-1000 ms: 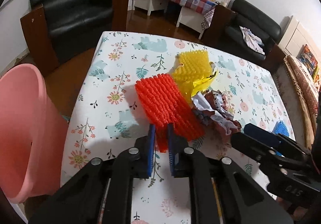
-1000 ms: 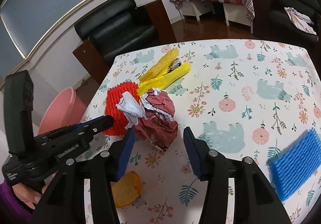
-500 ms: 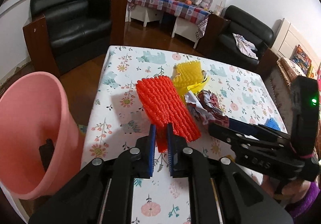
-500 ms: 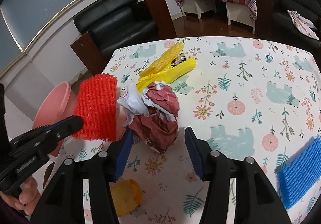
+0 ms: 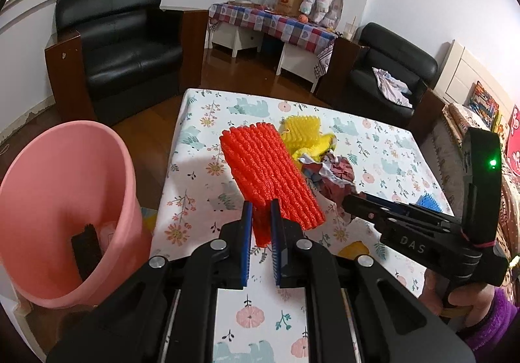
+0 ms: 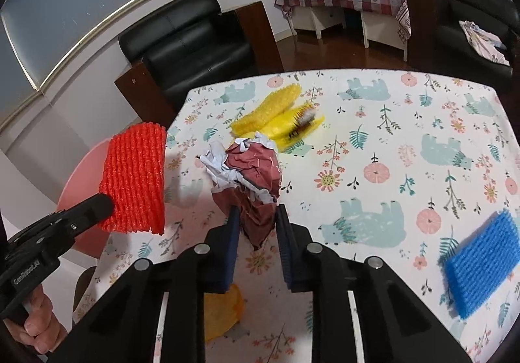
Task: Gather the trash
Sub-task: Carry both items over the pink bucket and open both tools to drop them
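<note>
A red foam net hangs above the table's left part, with my left gripper shut on its lower edge. In the right wrist view this red net hangs in front of the pink bin. The pink bin stands on the floor left of the table, with a few things in its bottom. My right gripper is closing its jaws on a crumpled red and white paper ball, and both pads touch the ball's lower end. The paper ball rests on the floral tablecloth.
A yellow foam net and a yellow wrapper lie behind the paper. A blue foam net lies at the table's right. An orange scrap sits under my right gripper. Black armchairs and a checkered table stand beyond.
The left gripper has lifted the red net off the table and carried it left, toward the bin. The right gripper's jaws have come together on the paper ball.
</note>
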The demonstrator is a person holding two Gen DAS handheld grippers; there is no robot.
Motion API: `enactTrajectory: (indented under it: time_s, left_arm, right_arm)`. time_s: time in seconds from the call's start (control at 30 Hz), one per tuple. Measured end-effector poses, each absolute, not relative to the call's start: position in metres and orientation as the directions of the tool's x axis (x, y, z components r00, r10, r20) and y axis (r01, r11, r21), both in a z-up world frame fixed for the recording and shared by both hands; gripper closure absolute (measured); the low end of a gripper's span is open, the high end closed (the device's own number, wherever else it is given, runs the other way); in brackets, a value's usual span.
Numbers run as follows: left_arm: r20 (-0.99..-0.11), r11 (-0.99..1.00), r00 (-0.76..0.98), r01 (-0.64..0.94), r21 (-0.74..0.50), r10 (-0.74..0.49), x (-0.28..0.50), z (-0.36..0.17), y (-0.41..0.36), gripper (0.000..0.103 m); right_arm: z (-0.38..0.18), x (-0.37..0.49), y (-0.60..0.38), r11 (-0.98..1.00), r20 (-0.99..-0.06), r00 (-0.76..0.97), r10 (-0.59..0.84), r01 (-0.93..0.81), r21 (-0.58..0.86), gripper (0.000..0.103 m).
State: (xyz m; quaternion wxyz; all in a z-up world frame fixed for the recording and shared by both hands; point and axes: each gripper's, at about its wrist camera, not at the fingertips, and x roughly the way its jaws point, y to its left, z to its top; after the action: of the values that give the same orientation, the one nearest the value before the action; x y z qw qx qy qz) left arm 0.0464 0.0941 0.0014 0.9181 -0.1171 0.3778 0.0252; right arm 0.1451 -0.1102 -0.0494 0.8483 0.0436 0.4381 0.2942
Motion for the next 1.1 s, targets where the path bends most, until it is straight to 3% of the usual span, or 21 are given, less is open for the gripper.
enactTrajectory:
  time_s: [0.47,1.1]
  left_arm:
    - [-0.643,0.953,0.765,-0.200,-0.228,0.007,0.012,0.024,0.123,0.093]
    - [-0.589,0.893,0.766,-0.421,-0.158,0.257,-0.045,0.044,0.203,0.093]
  right_arm:
    - [-0.001,0.111,-0.097,0.785,-0.653,0.480,0.586,-0.537,0.309,0.082]
    - [0.041,0.071,0.042,0.601,-0.634,0.341,0.695,-0.759,0.250,0.081]
